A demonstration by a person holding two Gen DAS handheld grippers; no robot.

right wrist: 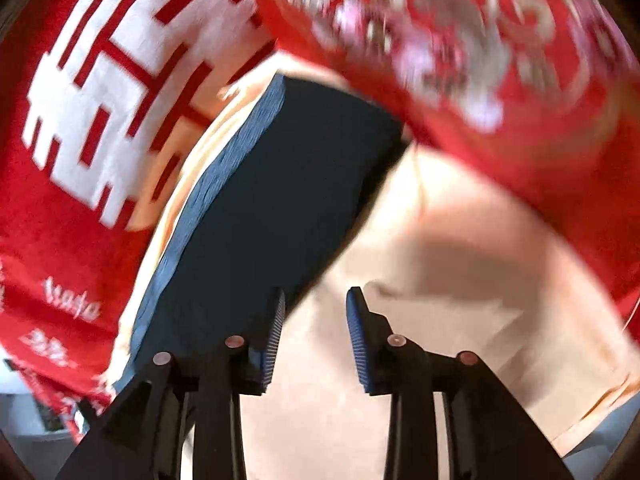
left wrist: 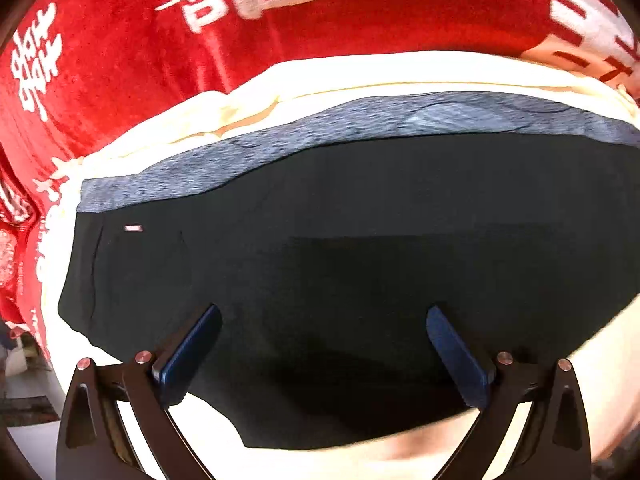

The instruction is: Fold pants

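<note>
Left wrist: left gripper (left wrist: pixel 324 328) wide open, empty, poised above folded black pants (left wrist: pixel 320 248) on cream sheet (left wrist: pixel 592 380). Right wrist: right gripper (right wrist: pixel 316 320) partly open, holding nothing; pants (right wrist: pixel 280 184) ahead-left. Best pinching both layers squarely at one edge, then folding evenly.

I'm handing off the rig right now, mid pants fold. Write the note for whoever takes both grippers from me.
Left gripper: open wide, nothing between its fingers, over the pants.
Right gripper: open, narrower gap, holding nothing, over the cream sheet beside the pants' edge.
Pants: dark, with a grey-blue waistband, lying flat in a compact shape on the cream sheet, which lies on a red blanket.
Done: looks at least partly folded; layers cannot be counted.
Left: check the fold and make any further fold needed. Right view is blurred.
</note>
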